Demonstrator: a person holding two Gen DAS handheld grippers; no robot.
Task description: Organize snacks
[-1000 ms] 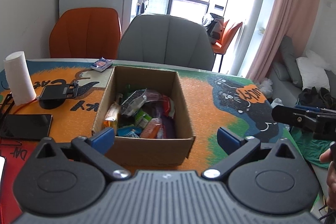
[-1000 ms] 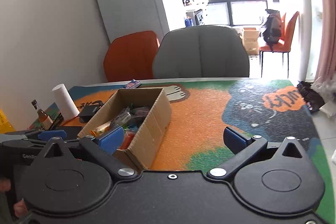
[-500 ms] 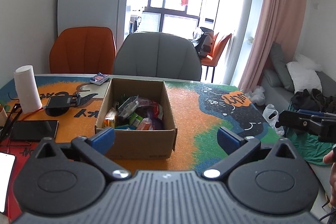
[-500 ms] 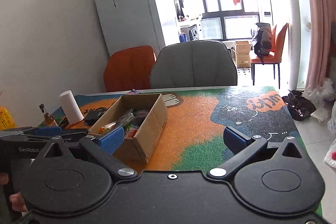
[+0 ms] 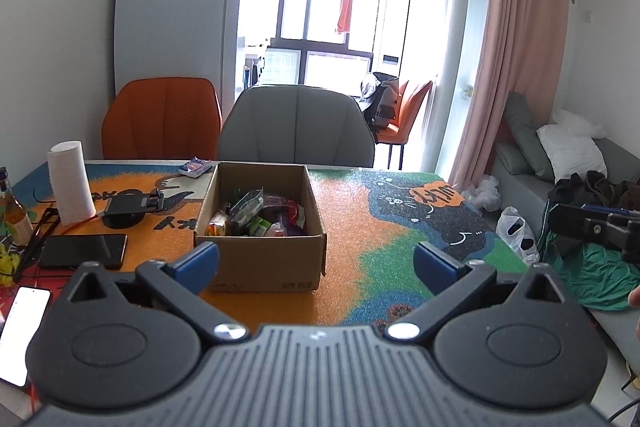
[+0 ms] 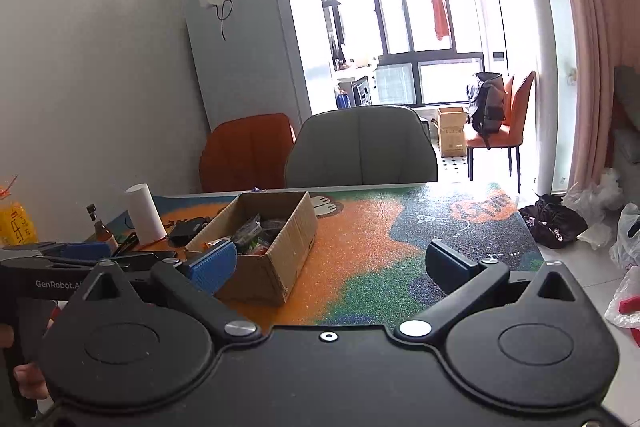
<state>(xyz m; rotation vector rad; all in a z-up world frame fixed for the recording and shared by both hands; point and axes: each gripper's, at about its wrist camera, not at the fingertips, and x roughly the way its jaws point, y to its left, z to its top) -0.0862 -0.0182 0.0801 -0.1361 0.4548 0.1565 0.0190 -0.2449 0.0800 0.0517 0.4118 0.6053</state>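
An open cardboard box [image 5: 262, 259] [image 6: 264, 275] stands on the cat-print table mat [image 5: 360, 227], holding several snack packets [image 5: 260, 217] [image 6: 256, 235]. One small blue and orange packet [image 5: 195, 167] lies on the mat behind the box's far left corner. My left gripper [image 5: 316, 265] hangs open in front of the box, back from it, with nothing between its blue pads. My right gripper [image 6: 326, 265] is open too, to the right of the box and apart from it. In the right wrist view the left gripper [image 6: 60, 255] shows at the left edge, held by a hand [image 6: 28, 379].
A paper roll [image 5: 70, 183], a black stand [image 5: 130, 207], two phones [image 5: 82, 251] and a bottle [image 5: 12, 207] crowd the table's left side. Grey [image 5: 296, 127] and orange chairs [image 5: 160, 119] stand behind the table. A sofa [image 5: 560, 163] and bags [image 6: 560, 219] are on the right.
Both grippers have drawn back and up from the box, which now looks smaller and farther away. Both stay open and hold nothing.
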